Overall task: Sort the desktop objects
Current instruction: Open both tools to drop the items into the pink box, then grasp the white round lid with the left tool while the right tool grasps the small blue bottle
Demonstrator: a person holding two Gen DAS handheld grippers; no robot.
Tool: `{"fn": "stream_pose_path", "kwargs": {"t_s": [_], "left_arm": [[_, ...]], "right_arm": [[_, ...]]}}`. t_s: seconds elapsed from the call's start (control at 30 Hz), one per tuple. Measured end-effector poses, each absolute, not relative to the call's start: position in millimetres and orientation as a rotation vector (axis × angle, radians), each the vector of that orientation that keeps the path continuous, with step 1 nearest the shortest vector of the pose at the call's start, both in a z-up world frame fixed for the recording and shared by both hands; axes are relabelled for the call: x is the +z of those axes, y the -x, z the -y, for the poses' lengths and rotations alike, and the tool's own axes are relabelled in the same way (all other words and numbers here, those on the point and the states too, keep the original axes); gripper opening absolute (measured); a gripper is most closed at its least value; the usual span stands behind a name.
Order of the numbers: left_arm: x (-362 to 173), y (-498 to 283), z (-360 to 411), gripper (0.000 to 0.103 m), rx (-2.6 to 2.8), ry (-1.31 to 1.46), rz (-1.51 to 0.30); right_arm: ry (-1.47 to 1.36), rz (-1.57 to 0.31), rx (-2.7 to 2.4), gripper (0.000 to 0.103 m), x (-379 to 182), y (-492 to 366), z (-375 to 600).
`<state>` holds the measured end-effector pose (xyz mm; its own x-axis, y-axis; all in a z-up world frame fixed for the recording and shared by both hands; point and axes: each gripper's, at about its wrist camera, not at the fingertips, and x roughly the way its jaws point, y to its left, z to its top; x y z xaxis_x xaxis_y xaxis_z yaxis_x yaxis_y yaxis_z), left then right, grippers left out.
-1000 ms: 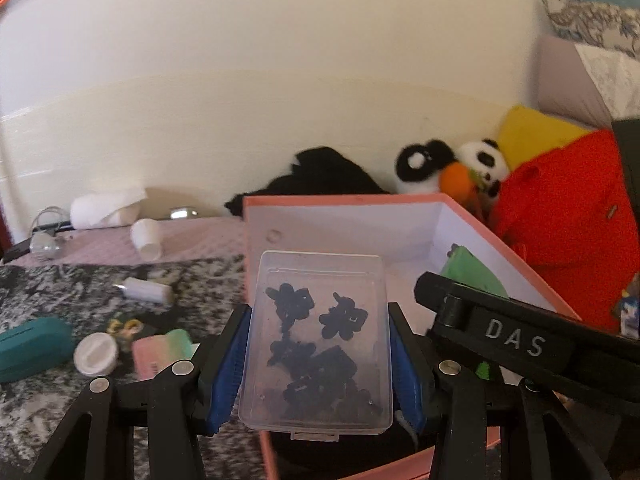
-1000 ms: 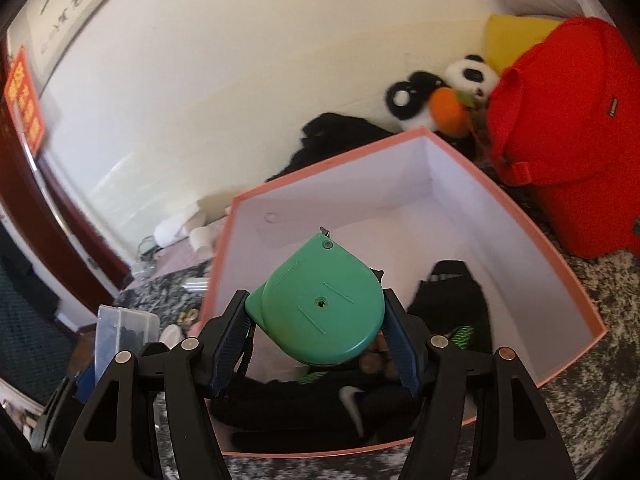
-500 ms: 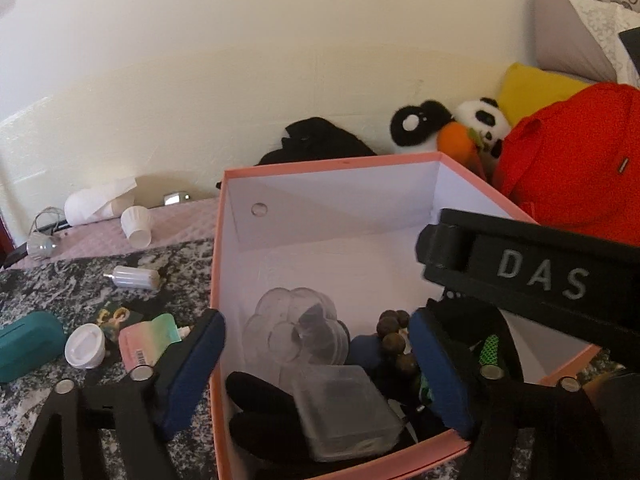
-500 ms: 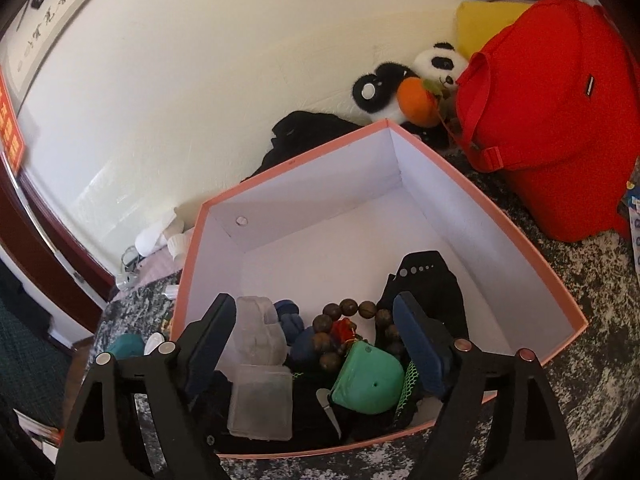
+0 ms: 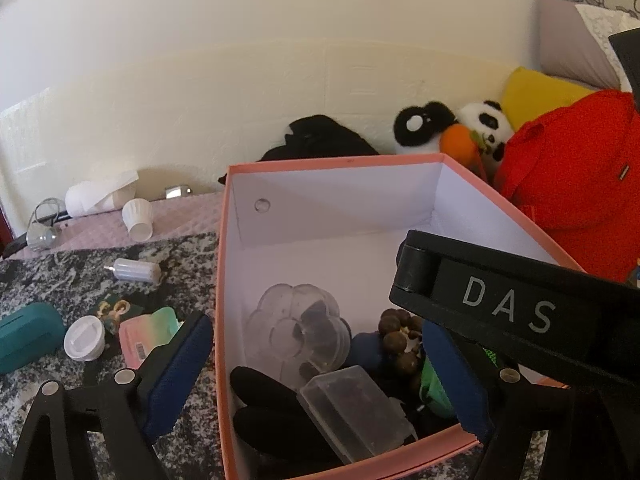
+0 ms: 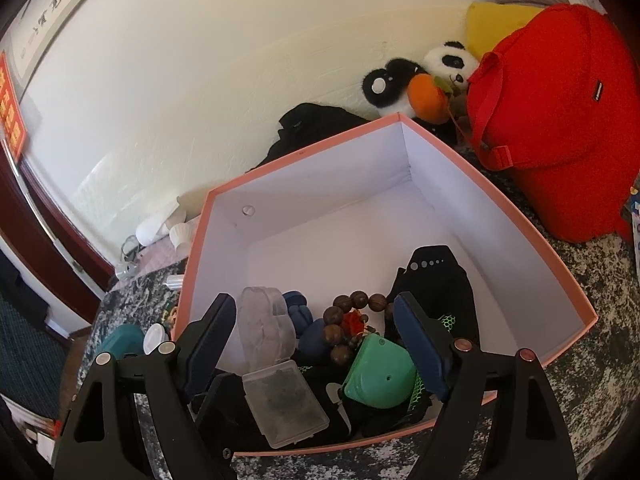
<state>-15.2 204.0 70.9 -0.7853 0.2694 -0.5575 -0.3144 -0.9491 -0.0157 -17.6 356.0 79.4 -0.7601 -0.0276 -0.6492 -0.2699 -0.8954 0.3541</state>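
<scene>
Pink-rimmed white cardboard box [image 6: 500, 216] already holding clear rectangular plastic case [image 6: 284, 404], green rounded plastic case [image 6: 380, 372], brown wooden bead string [image 6: 352, 308].

Left gripper [image 5: 320, 372] and right gripper [image 6: 316, 344] both hanging spread wide, gripping nothing.

Left wrist view showing leftovers lying on speckled tabletop [image 5: 60, 280]: teal pouch [image 5: 28, 336], white round lid [image 5: 84, 338], small white bottle [image 5: 134, 271]. Right wrist view alone showing black fabric item [image 6: 436, 280] sitting inside box.

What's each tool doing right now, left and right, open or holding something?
Left tool: open, holding nothing, above the pink box.
Right tool: open, holding nothing, above the same box.
</scene>
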Motion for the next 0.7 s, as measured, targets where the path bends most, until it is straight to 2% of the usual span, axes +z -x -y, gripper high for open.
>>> {"fn": "stream_pose_path", "kwargs": {"t_s": [0.33, 0.7], "left_arm": [[73.1, 17.5, -188.3, 0.089, 2.711, 0.853, -0.058], [73.9, 24.0, -129.0, 0.089, 2.784, 0.871, -0.018]], "right_arm": [[1.019, -0.655, 2.774, 0.084, 87.6, 18.4, -338.4], [1.066, -0.609, 2.875, 0.084, 90.3, 34.7, -278.0]]}}
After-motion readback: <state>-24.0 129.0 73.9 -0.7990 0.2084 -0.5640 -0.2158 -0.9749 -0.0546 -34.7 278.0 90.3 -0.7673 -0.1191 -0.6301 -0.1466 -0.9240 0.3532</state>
